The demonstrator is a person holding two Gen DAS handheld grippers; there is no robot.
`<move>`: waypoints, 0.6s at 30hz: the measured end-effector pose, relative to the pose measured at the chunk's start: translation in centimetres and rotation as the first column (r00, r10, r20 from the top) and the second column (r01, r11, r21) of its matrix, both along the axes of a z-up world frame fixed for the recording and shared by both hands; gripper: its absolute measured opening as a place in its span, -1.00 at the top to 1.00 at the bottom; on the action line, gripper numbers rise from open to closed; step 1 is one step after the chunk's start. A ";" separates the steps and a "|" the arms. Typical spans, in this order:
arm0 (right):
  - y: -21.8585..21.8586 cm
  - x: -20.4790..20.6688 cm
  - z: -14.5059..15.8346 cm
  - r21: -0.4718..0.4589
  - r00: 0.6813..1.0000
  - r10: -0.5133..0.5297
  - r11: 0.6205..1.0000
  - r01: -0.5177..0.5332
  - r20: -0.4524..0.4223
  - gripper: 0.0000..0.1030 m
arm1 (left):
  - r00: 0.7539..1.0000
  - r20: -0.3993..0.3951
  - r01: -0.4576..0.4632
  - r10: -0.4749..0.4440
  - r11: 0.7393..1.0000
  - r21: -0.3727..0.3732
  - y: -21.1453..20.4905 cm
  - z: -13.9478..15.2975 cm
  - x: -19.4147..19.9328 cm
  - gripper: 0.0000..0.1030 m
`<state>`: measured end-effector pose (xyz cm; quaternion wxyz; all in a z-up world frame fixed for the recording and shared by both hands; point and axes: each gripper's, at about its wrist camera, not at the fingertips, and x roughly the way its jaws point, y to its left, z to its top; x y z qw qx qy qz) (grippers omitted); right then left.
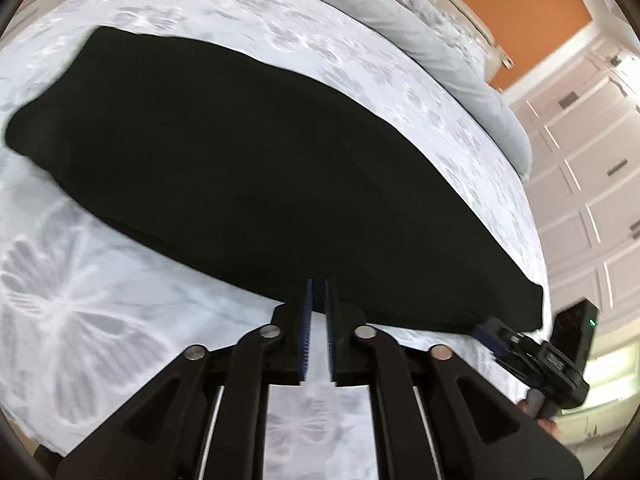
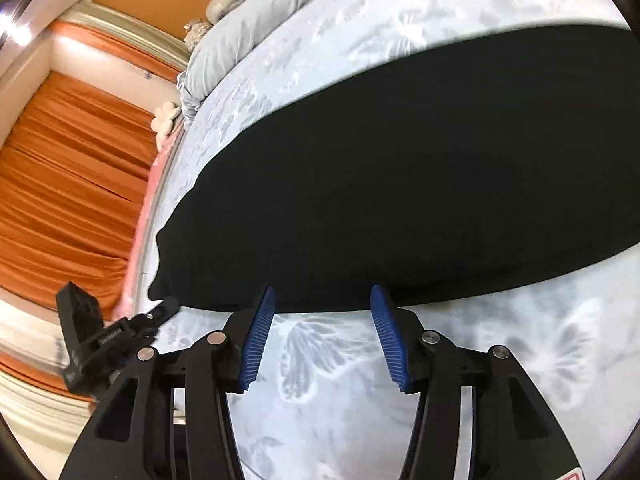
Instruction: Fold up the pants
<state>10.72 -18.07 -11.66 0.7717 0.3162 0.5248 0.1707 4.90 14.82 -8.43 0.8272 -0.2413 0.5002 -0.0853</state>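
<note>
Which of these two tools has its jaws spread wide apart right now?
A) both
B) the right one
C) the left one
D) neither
B: the right gripper has a wide gap between its blue pads by the black pants, while the left gripper is nearly closed.

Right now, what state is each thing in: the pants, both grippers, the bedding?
black pants: lying flat on the bed, folded lengthwise into one long strip, not yet folded across.
left gripper: nearly shut, narrow gap, tips at the pants' near edge; a grip on fabric cannot be told.
right gripper: open, tips at the pants' near edge, holding nothing.
butterfly-print bedspread: spread smooth under the pants.
grey duvet: bunched along the far side.
</note>
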 end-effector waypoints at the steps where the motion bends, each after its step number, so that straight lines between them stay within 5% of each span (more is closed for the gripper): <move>1: 0.6 0.5 -0.4 0.013 1.000 -0.005 1.000 0.005 -0.011 0.06 | 1.000 -0.008 0.015 -0.015 1.000 -0.008 -0.7 -0.2 0.2 0.63; 3: 0.6 0.7 -0.8 0.041 0.999 -0.039 0.998 0.039 -0.009 0.35 | 0.999 -0.027 0.030 -0.031 0.999 -0.028 -1.9 -0.8 0.7 0.26; 4: 0.5 0.8 -0.6 0.040 0.999 -0.050 0.998 0.050 0.002 0.91 | 0.999 -0.032 0.035 -0.036 0.999 -0.038 -2.5 -0.9 1.0 0.17; 10: 1.4 -1.8 3.5 -0.071 0.989 -0.013 0.997 0.023 0.148 0.94 | 1.000 -0.001 0.009 -0.009 0.999 0.045 -3.7 -0.1 1.5 0.17; 14: 0.8 -3.2 0.1 -0.275 0.997 0.056 0.961 -0.039 0.054 0.96 | 0.999 0.036 -0.003 -0.003 0.983 0.184 -3.3 0.6 0.4 0.17; 16: -0.6 -3.4 -0.6 -0.236 0.999 0.043 0.971 -0.038 0.017 0.85 | 0.999 0.044 -0.007 -0.004 0.970 0.244 -2.9 0.7 0.3 0.13; 18: -2.9 -4.2 1.8 -0.242 0.995 0.026 0.970 -0.003 0.092 0.84 | 0.999 0.043 -0.037 0.027 0.968 0.247 -1.1 0.8 0.3 0.00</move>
